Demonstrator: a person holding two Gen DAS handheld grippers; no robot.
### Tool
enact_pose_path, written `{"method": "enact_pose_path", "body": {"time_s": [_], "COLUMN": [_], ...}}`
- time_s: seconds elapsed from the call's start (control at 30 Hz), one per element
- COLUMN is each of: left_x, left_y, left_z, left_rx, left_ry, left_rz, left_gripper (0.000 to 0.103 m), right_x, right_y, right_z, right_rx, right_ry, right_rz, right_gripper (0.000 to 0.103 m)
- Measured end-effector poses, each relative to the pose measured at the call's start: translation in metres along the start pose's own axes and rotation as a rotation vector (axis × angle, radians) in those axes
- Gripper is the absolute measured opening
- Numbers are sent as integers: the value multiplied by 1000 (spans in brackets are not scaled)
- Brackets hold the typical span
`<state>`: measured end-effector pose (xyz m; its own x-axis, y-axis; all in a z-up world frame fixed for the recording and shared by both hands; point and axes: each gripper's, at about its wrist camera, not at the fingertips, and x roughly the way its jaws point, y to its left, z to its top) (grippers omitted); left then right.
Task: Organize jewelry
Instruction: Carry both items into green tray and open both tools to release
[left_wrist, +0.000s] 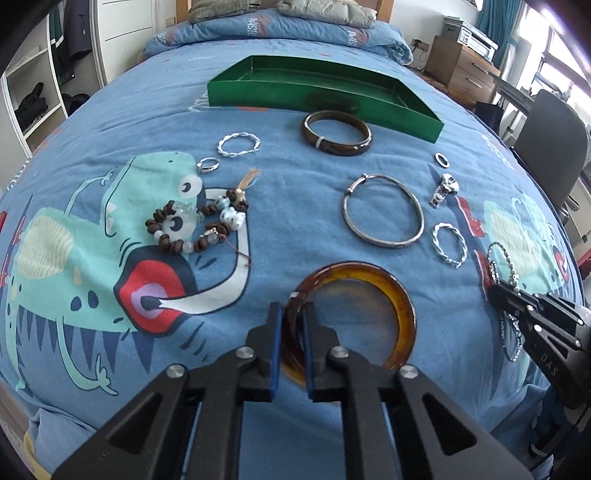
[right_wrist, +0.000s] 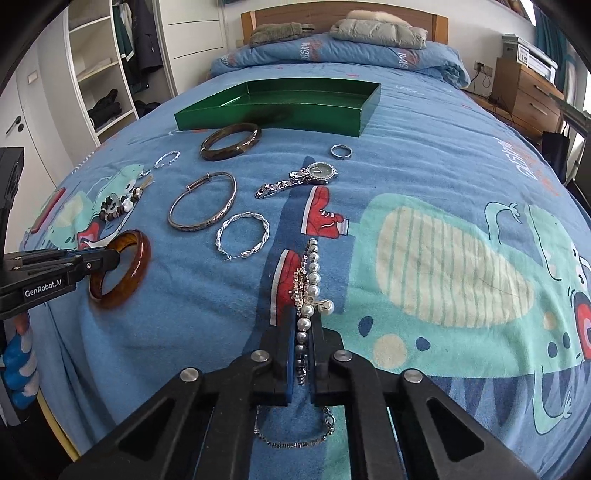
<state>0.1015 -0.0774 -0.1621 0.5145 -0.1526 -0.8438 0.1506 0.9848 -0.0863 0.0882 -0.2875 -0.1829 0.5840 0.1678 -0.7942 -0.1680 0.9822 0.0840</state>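
Both claws are clamped now: the left claw (left_wrist: 293, 317) pinches the near rim of the amber bangle (left_wrist: 400, 306) lying on the bed (left_wrist: 295, 206), while the right claw (right_wrist: 304, 325) nips the pearl bracelet (right_wrist: 312, 273) with a thin chain draped alongside. The green tray (left_wrist: 321, 99) sits well away at the far side, empty as far as I can see. Watch that smooth bangle, it could swivel or slip from an edge-only grip, and the loose chain may snag or drop.
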Motion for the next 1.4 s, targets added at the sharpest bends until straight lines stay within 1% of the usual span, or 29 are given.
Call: {"method": "enact_pose_path", "body": {"time_s": [0.13, 0.23, 0.3, 0.37, 0.47, 0.53, 0.63, 0.7, 0.77, 0.87, 0.93, 1.07, 1.23, 1.3, 1.33, 1.37, 1.4], "left_x": [-24, -40, -45, -46, -38, -23, 8, 34, 61, 100, 117, 136, 139, 139, 139, 139, 139], "left_y": [-5, -2, 3, 10, 18, 26, 40, 45, 48, 55, 59, 64, 61, 62, 62, 62, 63], "left_z": [10, 34, 60, 89, 135, 167, 208, 233, 251, 262, 261, 260, 260, 261, 262, 262, 263], "left_rx": [37, 40, 22, -2, -22, -58, -114, -136, -139, -152, -157, -161, -142, -145, -145, -147, -150], "left_ry": [-68, -112, -135, -160, -205, -215, -211, -195, -169, -114, -91, -65, -66, -63, -61, -60, -59], "left_rz": [-11, -34, -43, -50, -36, -29, -14, -6, 13, 30, 46, 66, 93, 104, 107, 108, 105], "left_gripper": [9, 9, 9, 9, 9, 9, 9, 9, 9, 9, 9, 9, 10, 11, 11, 11, 11], "right_x": [-16, -36, -46, -52, -50, -38, -7, 23, 54, 98, 119, 138, 149, 148, 147, 146, 146], "right_y": [-1, -1, 0, 2, 4, 3, -4, -9, -14, -22, -27, -35, -39, -39, -39, -38, -37], "right_z": [5, 24, 49, 80, 131, 164, 206, 228, 241, 250, 252, 252, 243, 242, 241, 241, 241], "right_rx": [36, 51, 50, 31, 6, -7, 20, 38, 53, 77, 83, 77, 65, 68, 67, 60, 57], "right_ry": [-45, -111, -155, -201, -257, -281, -279, -255, -216, -146, -106, -64, -29, -20, -17, -11, -5], "right_rz": [21, 39, 58, 58, 62, 52, 72, 82, 81, 70, 53, 25, -49, -58, -56, -65, -72], "right_gripper": [5, 5, 5, 5, 5, 5, 5, 5, 5, 5, 5, 5, 5, 11, 12, 16, 24]}}
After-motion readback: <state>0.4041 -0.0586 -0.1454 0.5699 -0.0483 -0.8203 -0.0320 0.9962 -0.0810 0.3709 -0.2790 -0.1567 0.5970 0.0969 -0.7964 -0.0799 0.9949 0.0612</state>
